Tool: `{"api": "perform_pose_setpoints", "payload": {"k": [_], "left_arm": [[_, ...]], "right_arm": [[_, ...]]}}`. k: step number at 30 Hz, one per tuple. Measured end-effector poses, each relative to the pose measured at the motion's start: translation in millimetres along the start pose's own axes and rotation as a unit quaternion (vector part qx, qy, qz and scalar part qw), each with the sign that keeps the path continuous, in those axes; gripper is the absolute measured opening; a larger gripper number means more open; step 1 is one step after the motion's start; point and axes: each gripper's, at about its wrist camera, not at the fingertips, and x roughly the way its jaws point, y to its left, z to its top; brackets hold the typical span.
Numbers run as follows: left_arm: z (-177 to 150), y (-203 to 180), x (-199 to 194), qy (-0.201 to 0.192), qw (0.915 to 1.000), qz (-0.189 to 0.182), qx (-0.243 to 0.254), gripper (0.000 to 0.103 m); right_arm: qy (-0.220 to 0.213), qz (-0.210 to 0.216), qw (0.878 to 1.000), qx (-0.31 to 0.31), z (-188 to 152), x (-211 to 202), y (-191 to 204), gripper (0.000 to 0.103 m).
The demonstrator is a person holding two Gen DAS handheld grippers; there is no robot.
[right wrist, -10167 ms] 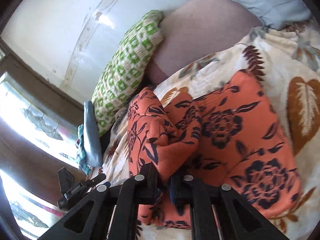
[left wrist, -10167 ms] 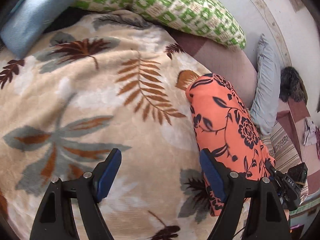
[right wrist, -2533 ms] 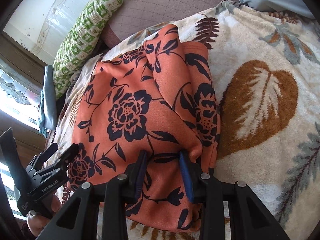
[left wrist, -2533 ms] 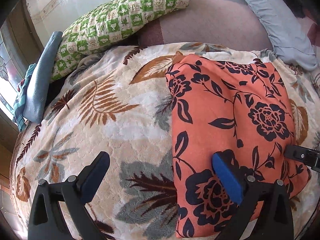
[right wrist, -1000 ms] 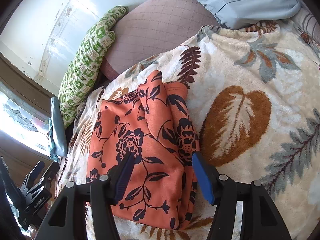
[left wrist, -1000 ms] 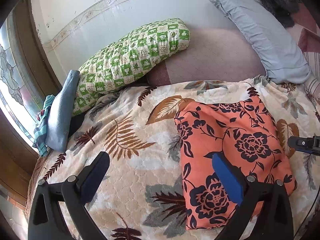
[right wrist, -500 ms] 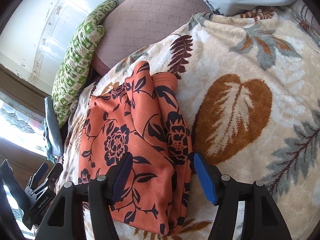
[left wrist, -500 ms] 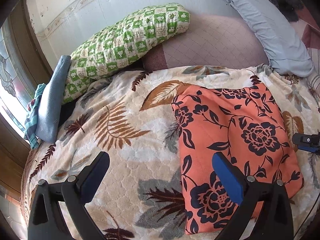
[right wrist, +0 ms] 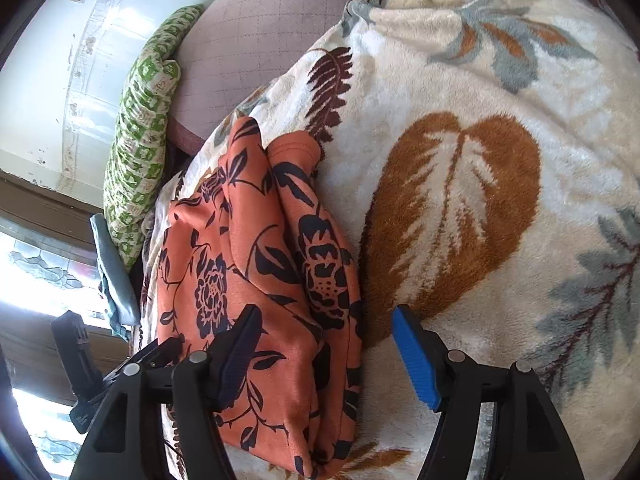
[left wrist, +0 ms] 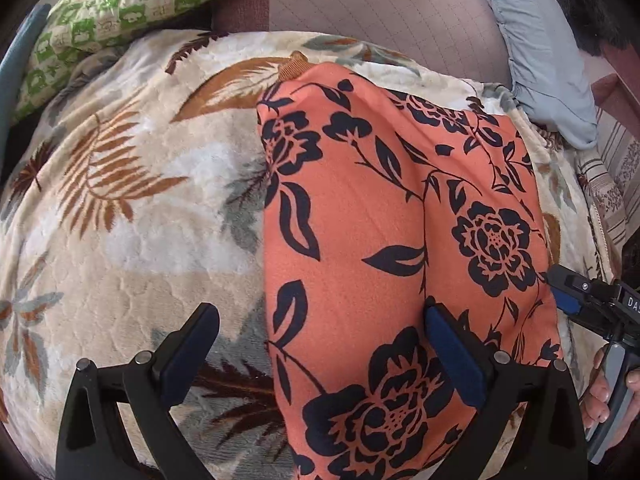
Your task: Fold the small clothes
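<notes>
An orange garment with black flowers lies folded flat on a cream leaf-print blanket. It also shows in the right wrist view, with stacked layers along its right edge. My left gripper is open, low over the garment's near left edge, with the left finger over the blanket and the right finger over the cloth. My right gripper is open and straddles the garment's near right edge. It shows at the right edge of the left wrist view.
A green patterned pillow and a mauve quilted cushion lie at the back. A grey-blue pillow lies at back right. A blue folded cloth sits by the window. The blanket spreads wide to the garment's right.
Both grippers have dropped closer to the garment's near end, still open. Earlier, my right gripper let go of the folded garment and drew back.
</notes>
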Motion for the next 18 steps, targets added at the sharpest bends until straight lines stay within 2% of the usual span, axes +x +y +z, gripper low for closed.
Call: {"api": "perform_pose_setpoints", "payload": {"k": [6, 8, 10, 11, 13, 16, 18], "left_arm": [[-9, -2, 0, 0.009, 0.9993, -0.033, -0.016, 0.103], [-16, -7, -5, 0.008, 0.9985, -0.055, -0.007, 0.103], [-20, -11, -2, 0.018, 0.997, -0.075, 0.001, 0.103], [-19, -11, 1, 0.023, 0.9971, -0.072, 0.001, 0.103], [-15, -7, 6, 0.03, 0.9975, -0.062, -0.013, 0.103], [-7, 3, 11, 0.038, 0.9938, -0.092, -0.05, 0.103], [-3, 3, 15, 0.044, 0.9923, -0.102, -0.055, 0.102]], "right_arm": [[0.013, 0.044, 0.999, 0.024, -4, 8, -3, 0.075], [0.042, 0.075, 0.996, 0.026, -6, 14, 1, 0.075], [0.053, 0.076, 0.995, 0.024, -11, 19, 5, 0.075], [0.05, 0.075, 0.996, 0.02, -11, 19, 7, 0.075], [0.053, 0.087, 0.994, 0.03, -11, 18, 2, 0.075], [0.057, 0.121, 0.989, 0.068, -9, 20, -13, 0.075], [0.06, 0.134, 0.987, 0.072, -8, 20, -16, 0.075]]}}
